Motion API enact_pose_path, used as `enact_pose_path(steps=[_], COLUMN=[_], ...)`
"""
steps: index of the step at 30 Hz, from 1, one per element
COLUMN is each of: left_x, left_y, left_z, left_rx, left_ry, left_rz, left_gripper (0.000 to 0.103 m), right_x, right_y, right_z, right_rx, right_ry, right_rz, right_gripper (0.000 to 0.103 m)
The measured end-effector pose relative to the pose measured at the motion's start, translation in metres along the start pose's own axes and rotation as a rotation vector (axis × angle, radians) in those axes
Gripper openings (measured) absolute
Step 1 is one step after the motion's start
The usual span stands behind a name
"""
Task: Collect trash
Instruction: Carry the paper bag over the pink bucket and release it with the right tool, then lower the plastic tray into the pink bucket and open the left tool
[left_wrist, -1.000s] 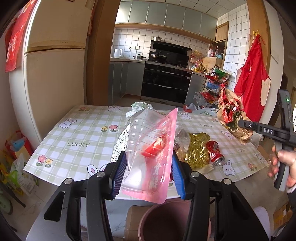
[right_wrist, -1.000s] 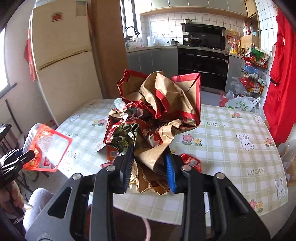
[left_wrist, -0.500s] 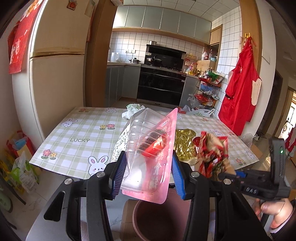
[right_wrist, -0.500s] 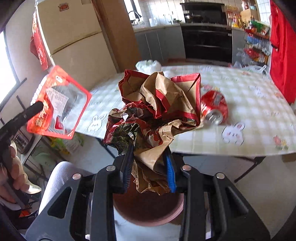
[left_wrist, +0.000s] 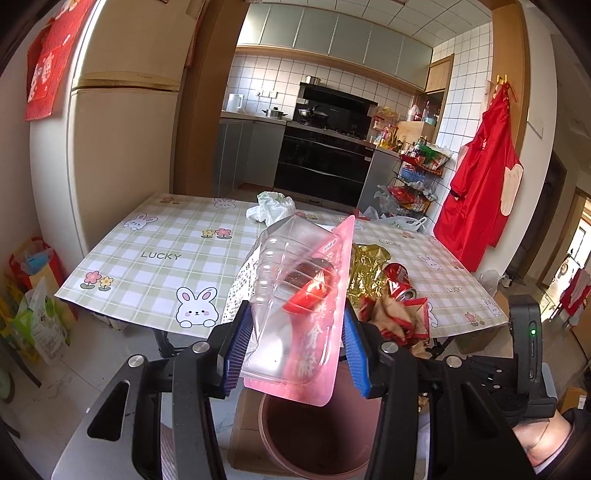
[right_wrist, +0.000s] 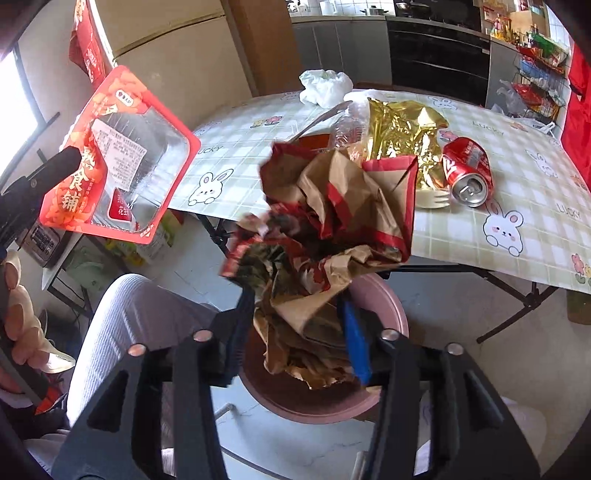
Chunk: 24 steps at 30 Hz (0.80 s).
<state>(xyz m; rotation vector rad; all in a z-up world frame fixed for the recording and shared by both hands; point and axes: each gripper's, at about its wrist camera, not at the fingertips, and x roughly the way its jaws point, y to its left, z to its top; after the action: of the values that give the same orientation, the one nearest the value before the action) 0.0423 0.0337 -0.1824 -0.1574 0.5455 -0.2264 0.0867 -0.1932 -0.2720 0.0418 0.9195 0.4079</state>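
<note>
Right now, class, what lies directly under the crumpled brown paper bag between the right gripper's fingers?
Under the crumpled brown paper bag sits a pink waste bin on the floor. Only its rim and a little of its inner wall show; the bag covers the bin's contents.

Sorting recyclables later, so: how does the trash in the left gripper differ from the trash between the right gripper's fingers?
The plastic food tray is clear, rigid and flat with a red printed film; the crumpled paper bag is brown and red, opaque and wadded. The left gripper clamps the tray, while the right gripper has just been opening, with the bag loose between its fingers. Both hang over the pink bin.
</note>
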Motion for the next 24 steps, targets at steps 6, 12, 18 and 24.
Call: enact_pose_path(steps=[6, 12, 18, 24], left_x=[0.009, 0.018, 0.027, 0.047], left_y=[0.003, 0.0, -0.013, -0.037], left_z=[-0.001, -0.005, -0.014, -0.024], left_rx=[-0.008, -0.001, 0.035, 0.092], left_ry=[0.015, 0.043, 0.087, 0.164], left_rz=[-0.007, -0.031, -0.089, -0.184], left_gripper=[0.046, 0.047, 0.047, 0.047], right_x=[-0.007, -0.037, -0.06, -0.073], right_y=[0.001, -0.003, -0.012, -0.033], right_z=[0.006, 0.014, 0.019, 0.02], right_rx=[-0.012, -0.004, 0.02, 0.091], right_ry=[-0.052, -0.186, -0.283, -0.333], right_rz=[-0.02, -0.112, -0.176, -0.214], right_gripper=[0.078, 0.097, 0.097, 0.097])
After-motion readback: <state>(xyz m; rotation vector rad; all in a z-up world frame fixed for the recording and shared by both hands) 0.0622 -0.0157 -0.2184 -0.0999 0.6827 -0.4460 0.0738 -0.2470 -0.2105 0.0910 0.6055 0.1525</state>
